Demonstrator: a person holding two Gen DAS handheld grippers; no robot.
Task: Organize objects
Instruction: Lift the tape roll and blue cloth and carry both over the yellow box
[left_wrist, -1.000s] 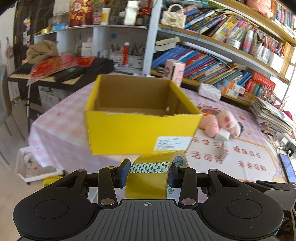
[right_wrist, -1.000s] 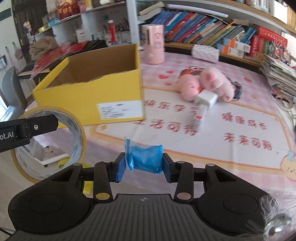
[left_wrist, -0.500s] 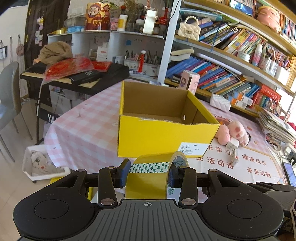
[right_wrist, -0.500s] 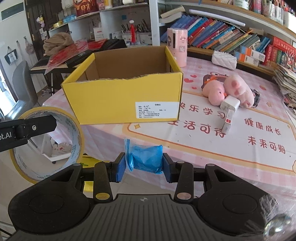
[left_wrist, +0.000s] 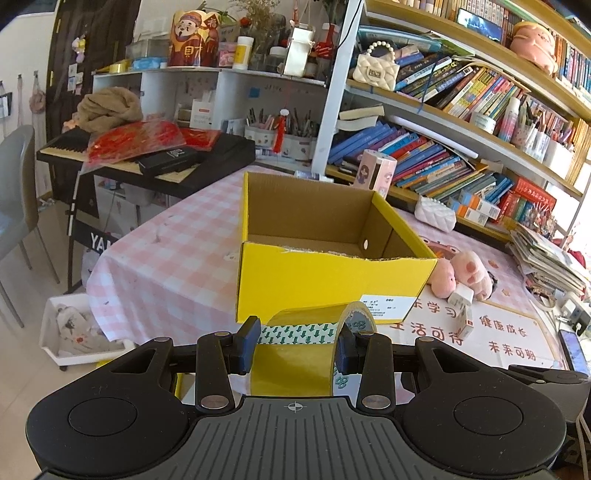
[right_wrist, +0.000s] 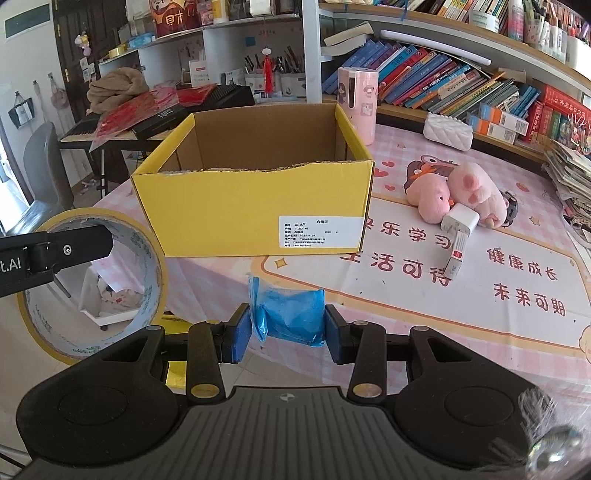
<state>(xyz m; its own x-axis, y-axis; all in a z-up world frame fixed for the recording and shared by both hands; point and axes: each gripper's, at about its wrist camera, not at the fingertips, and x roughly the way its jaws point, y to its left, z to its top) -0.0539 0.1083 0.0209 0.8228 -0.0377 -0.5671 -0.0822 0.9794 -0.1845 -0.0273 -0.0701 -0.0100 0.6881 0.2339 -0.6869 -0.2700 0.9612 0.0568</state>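
The left gripper (left_wrist: 295, 345) is clamped on a roll of yellow packing tape (left_wrist: 301, 350), one blue pad pressing each flat side of the roll so that its curved outer face points forward; a white strip printed with green arrows crosses that face between the pads. From the right wrist view the same roll (right_wrist: 92, 284) appears to the left of the right gripper, its open core facing the camera, with a black finger (right_wrist: 70, 245) of the left gripper lying across it and the letters "t.AI" readable on the gripper body. The right gripper (right_wrist: 286, 330) is closed narrowly on a small blue plastic-wrapped packet (right_wrist: 291, 317), which fills the gap between both pads. Both grippers hang off the near edge of the table (right_wrist: 406, 314). Directly ahead of both stands an open yellow cardboard box (right_wrist: 251, 206) on the pink checked cloth; its interior, as far as it shows, contains nothing. A white label (right_wrist: 319, 232) on the box's near face carries small print too fine to read. Ahead and to the right of the right gripper lie a pink plush toy (right_wrist: 454, 194), a white charger plug (right_wrist: 461, 221) touching it, and a small white carton (right_wrist: 456, 254). The mat (right_wrist: 524, 291) under them bears large pink Chinese characters. On the keyboard stand (left_wrist: 92, 240) left of the left gripper, the letters "YA" are visible.
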